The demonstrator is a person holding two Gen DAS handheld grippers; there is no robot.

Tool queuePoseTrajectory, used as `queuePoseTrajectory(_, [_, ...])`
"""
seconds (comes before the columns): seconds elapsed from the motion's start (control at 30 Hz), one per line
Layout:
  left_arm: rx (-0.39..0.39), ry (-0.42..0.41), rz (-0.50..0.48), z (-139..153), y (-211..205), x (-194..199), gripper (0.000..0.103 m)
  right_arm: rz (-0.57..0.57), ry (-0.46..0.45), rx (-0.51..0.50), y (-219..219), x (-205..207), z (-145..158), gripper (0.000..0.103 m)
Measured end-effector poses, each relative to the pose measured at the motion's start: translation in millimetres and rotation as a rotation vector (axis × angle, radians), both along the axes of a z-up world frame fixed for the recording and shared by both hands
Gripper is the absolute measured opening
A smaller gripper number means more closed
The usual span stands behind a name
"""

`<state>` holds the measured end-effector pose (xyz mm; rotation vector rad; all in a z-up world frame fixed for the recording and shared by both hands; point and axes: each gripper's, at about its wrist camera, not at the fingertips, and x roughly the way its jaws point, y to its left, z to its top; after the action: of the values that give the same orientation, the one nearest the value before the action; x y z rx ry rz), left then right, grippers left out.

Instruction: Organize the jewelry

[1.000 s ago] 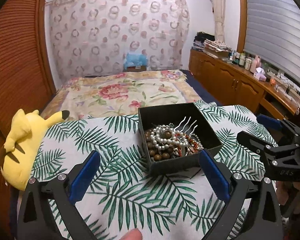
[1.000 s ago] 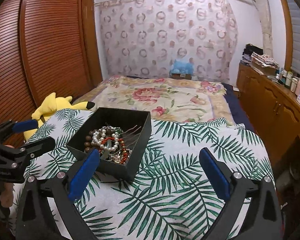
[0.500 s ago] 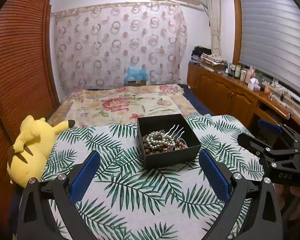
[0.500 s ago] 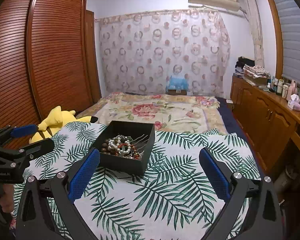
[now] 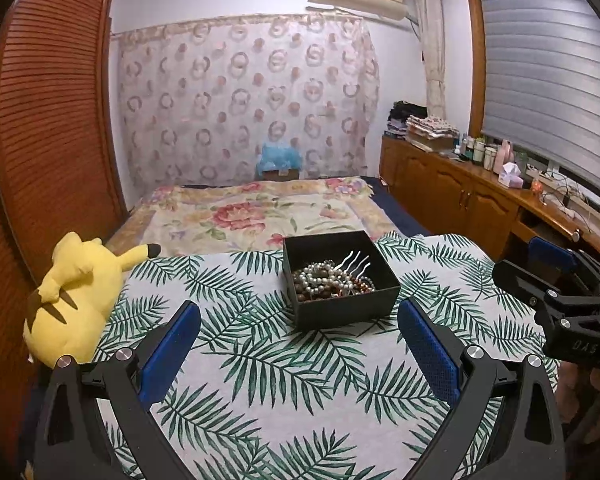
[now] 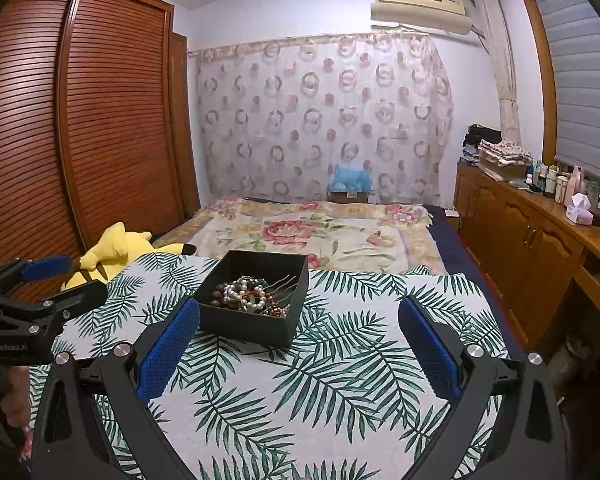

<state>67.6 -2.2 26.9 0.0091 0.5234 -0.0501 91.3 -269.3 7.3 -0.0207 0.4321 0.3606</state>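
Left wrist view shows your left claw [image 5: 298, 344] wide open and empty; your right claw [image 6: 298, 340] likewise gapes with nothing in it. Both sit back from the box [image 5: 338, 280] on the leaf-print bench [image 5: 260, 368]. Inside lies the jewelry [image 5: 328, 278]: bead strands tangled with a hairpin [image 5: 354, 262]. Expect light, slippery, limp strands that drag their neighbours; pinch one strand across its beads. The pin looks stiff. "DAS" seems printed on the right claw's body; other lettering is unreadable.
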Motion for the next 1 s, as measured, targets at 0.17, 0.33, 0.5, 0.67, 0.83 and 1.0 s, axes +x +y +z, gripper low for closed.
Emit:
queuePoseTrajectory(0.17, [-0.003,0.002,-0.003,0.6,-2.1,-3.0,0.095,0.001,-0.013,-0.009,2.1,-2.1,0.4,0.100])
queuePoseTrajectory(0.33, [-0.004,0.002,-0.003,0.5,-2.3,-3.9,0.095,-0.003,-0.011,-0.008,2.6,-2.4,0.2,0.100])
queuePoseTrajectory(0.5, [-0.006,0.003,-0.003,1.0,-3.1,-4.8,0.095,-0.003,-0.013,-0.010,2.0,-2.2,0.5,0.100])
queuePoseTrajectory(0.67, [-0.006,0.003,-0.002,0.7,-3.7,-3.9,0.095,-0.004,-0.010,-0.007,2.1,-2.6,0.1,0.100])
queuePoseTrajectory(0.83, [-0.008,0.002,0.003,0.8,-6.1,-4.1,0.095,-0.007,-0.010,-0.006,2.3,-2.9,0.0,0.100])
queuePoseTrajectory(1.0, [-0.008,0.002,0.004,0.8,-6.3,-4.4,0.095,-0.008,-0.010,-0.005,0.2,-2.2,-0.3,0.100])
